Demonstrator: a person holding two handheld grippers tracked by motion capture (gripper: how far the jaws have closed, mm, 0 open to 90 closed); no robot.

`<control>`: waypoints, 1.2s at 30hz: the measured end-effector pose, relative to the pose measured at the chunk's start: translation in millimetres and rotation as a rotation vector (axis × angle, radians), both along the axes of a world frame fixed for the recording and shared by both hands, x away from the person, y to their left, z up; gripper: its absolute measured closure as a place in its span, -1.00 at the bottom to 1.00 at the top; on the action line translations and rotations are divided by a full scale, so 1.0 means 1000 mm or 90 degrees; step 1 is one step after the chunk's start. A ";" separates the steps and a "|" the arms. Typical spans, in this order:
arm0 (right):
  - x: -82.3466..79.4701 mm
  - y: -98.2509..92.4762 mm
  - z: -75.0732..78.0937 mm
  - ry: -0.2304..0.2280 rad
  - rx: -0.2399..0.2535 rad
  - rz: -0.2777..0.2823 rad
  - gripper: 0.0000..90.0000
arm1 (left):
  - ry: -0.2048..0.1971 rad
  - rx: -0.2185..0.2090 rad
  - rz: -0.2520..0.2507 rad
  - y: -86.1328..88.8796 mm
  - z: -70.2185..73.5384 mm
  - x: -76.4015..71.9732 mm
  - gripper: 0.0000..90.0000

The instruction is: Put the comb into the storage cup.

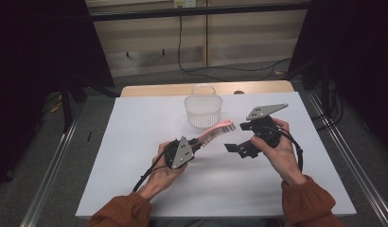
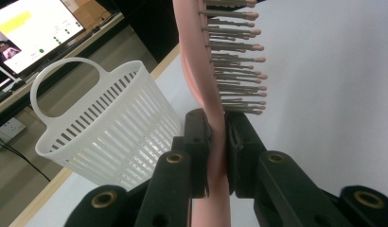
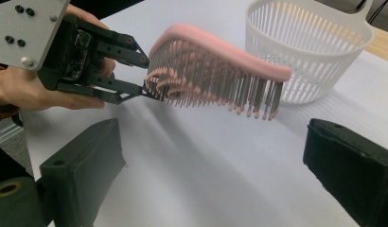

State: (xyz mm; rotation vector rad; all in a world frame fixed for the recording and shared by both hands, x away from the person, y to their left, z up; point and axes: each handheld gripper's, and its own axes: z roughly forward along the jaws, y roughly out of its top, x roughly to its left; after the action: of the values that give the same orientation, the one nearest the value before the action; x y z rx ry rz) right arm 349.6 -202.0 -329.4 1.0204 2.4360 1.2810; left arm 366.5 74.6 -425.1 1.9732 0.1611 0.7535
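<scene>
A white surface [image 1: 135, 179] lies before you, dark curtains to either side. Your left gripper [image 1: 198, 143] has its fingers [image 2: 198, 142] clamped on the handle of the pink hairbrush [image 1: 216, 131], held above the surface, bristles down. Just behind it stands the white basket [image 1: 203, 109]. Your right gripper [image 1: 234, 147] hovers near the brush, fingers [image 3: 83, 165] spread wide, empty.

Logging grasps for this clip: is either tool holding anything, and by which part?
The left tool holds the pink plastic hairbrush with grey bristles by its handle end, clear of the table. The right tool is open and empty.
</scene>
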 end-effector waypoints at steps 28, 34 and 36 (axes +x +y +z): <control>-0.005 -0.005 -0.021 -0.084 0.070 -0.023 -0.82 | 0.080 -0.144 -0.001 0.020 0.014 0.002 0.79; -0.008 -0.006 -0.022 -0.093 0.093 -0.032 -0.77 | 0.103 -0.180 -0.008 0.027 0.015 -0.002 0.79; -0.009 -0.005 -0.022 -0.101 0.100 -0.037 -0.76 | 0.108 -0.188 -0.013 0.029 0.017 -0.003 0.79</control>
State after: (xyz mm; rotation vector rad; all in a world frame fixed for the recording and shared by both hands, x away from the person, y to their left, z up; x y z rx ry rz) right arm 340.2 -207.3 -351.6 0.9784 2.2021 1.4916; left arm 363.6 103.9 -408.2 1.7511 0.3344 0.5149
